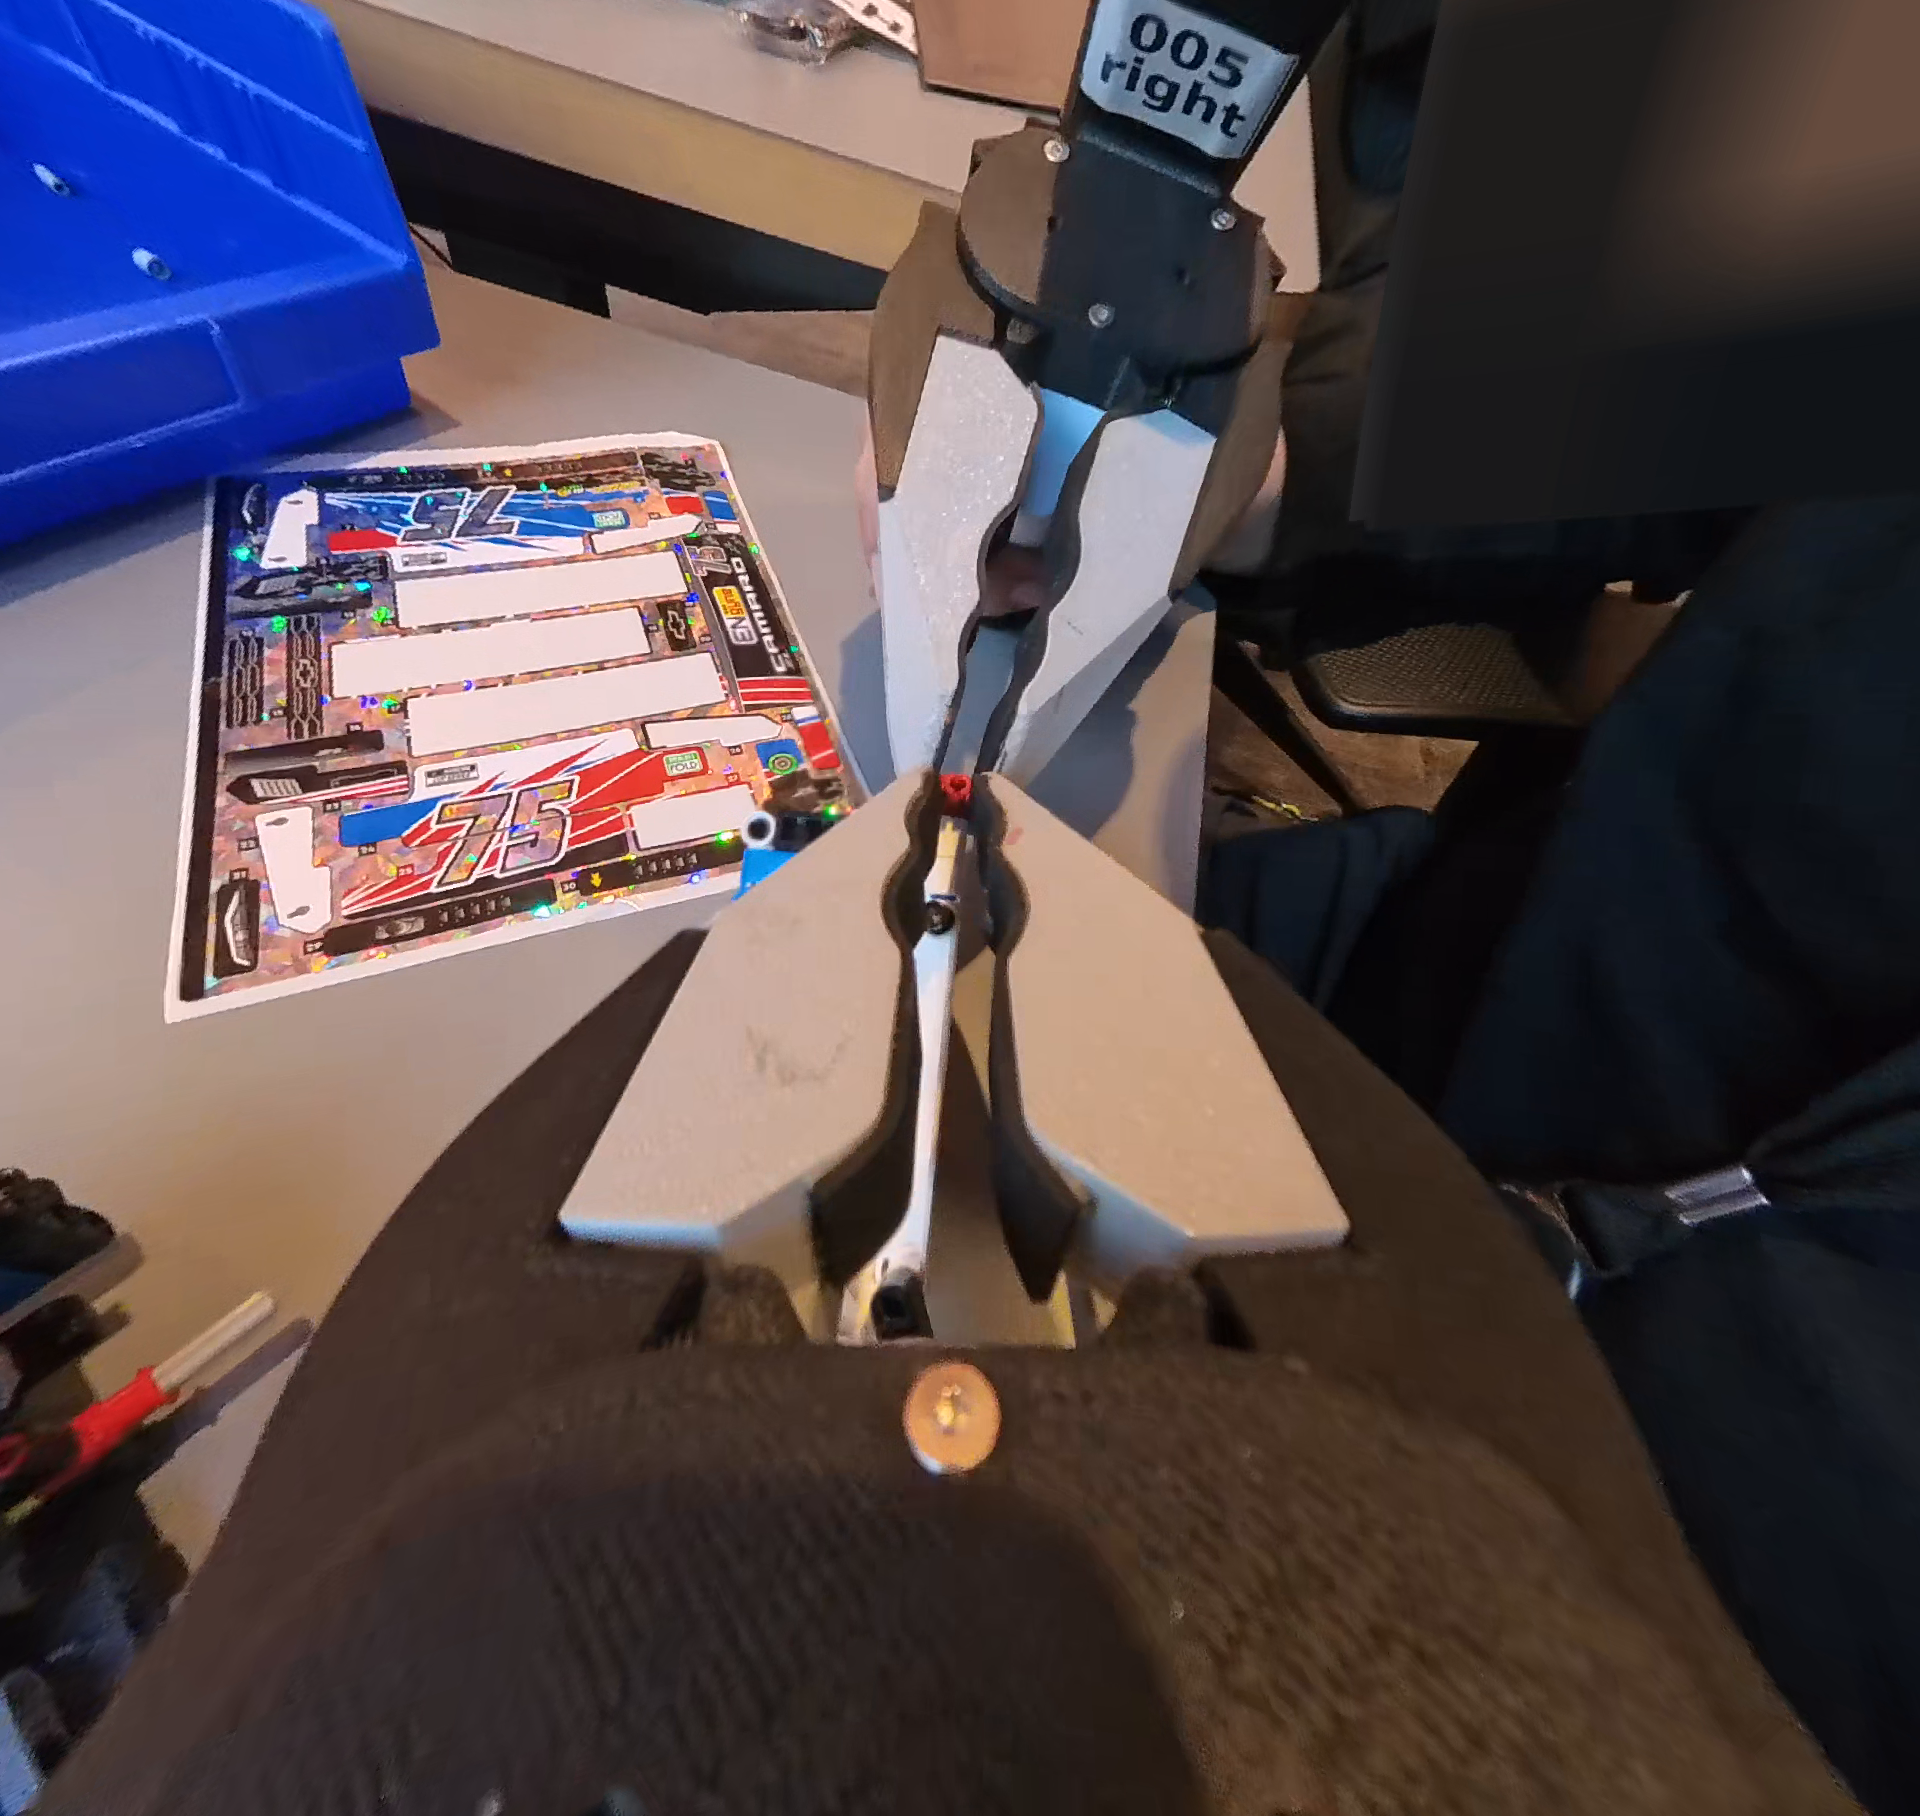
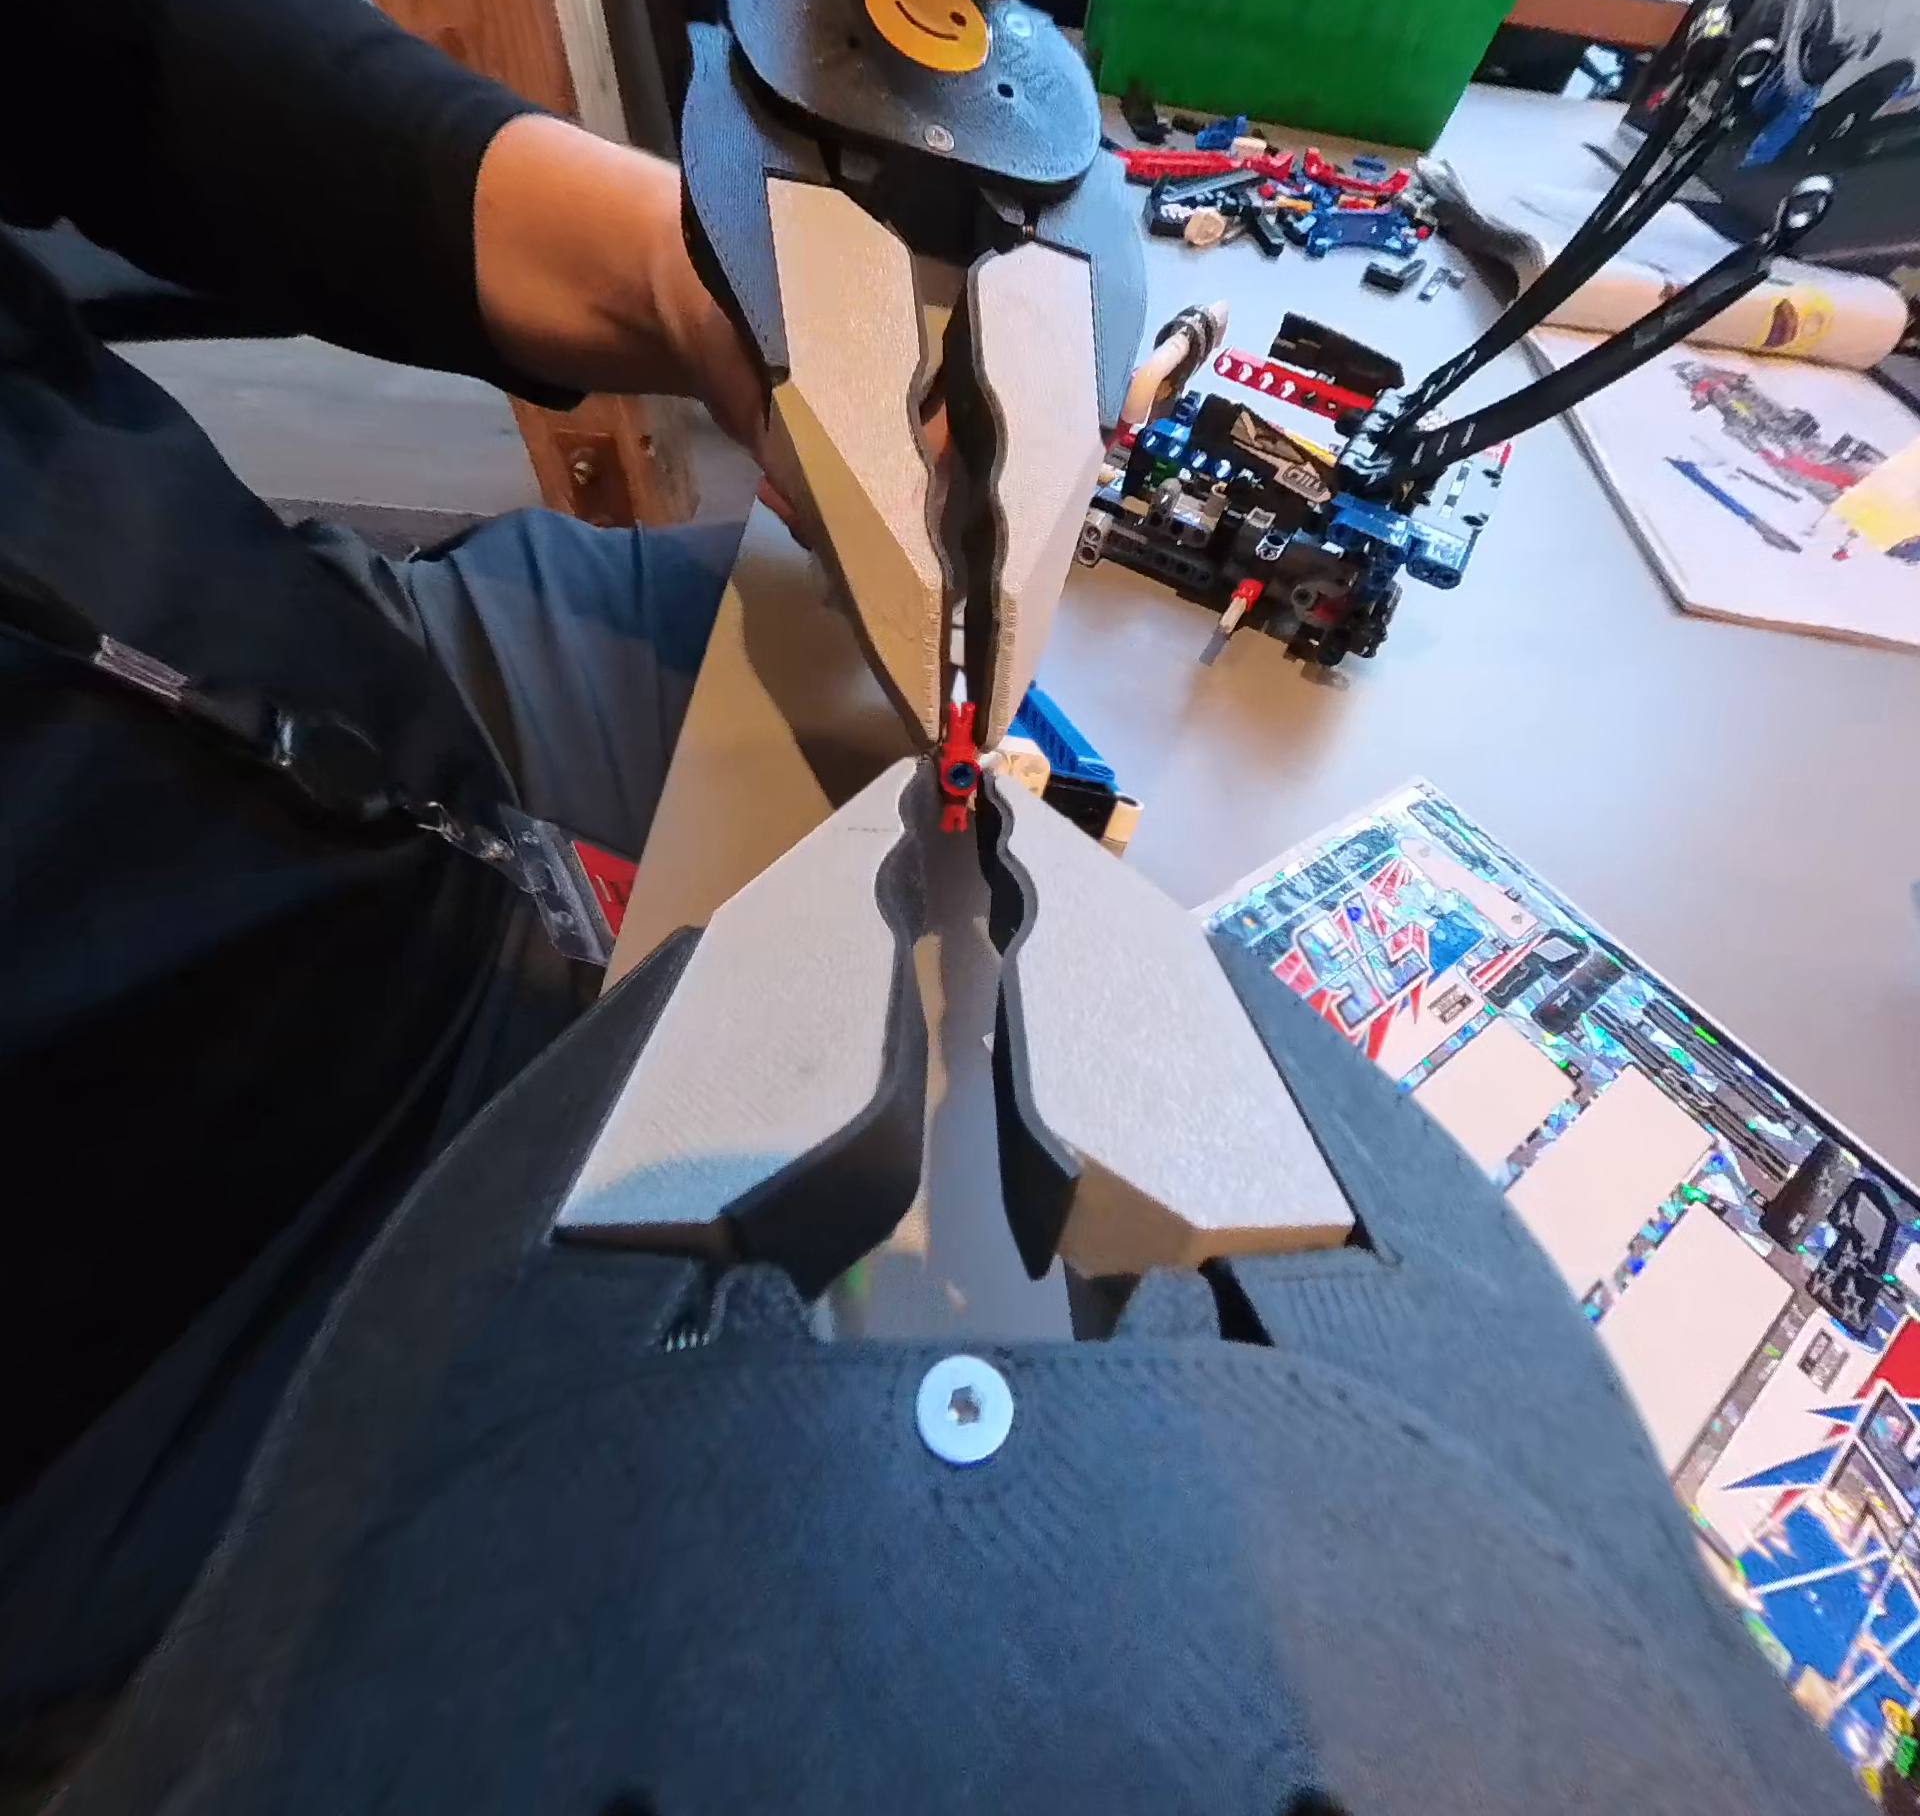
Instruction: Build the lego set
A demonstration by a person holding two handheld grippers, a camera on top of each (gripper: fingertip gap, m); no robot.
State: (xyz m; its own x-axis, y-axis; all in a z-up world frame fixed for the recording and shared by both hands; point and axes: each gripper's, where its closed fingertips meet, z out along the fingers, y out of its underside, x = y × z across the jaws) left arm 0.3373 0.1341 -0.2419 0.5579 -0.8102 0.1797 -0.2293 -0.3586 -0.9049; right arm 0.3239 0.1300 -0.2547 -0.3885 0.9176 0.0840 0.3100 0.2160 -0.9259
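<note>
A long white beam (image 1: 928, 1028) is being gripped lengthwise between the closed jaws of the left gripper (image 1: 954, 790), its far end just reaching the fingertips. A small red connector (image 2: 957, 767) is being pinched at the tips of the right gripper (image 2: 954, 802), whose jaws are also closed. The two grippers are being held tip to tip above the near edge of the grey table (image 2: 1558, 727), with the red connector touching the end of the white beam (image 2: 987, 760). A glittery sticker sheet (image 1: 488, 706) is lying flat on the table to the left of the left gripper. A half-built blue and black model (image 2: 1278, 509) is standing farther off, with loose parts (image 2: 1299, 197) scattered beyond it in front of a green bin (image 2: 1288, 10). A blue bin (image 1: 177, 208) is resting at the far left.
</note>
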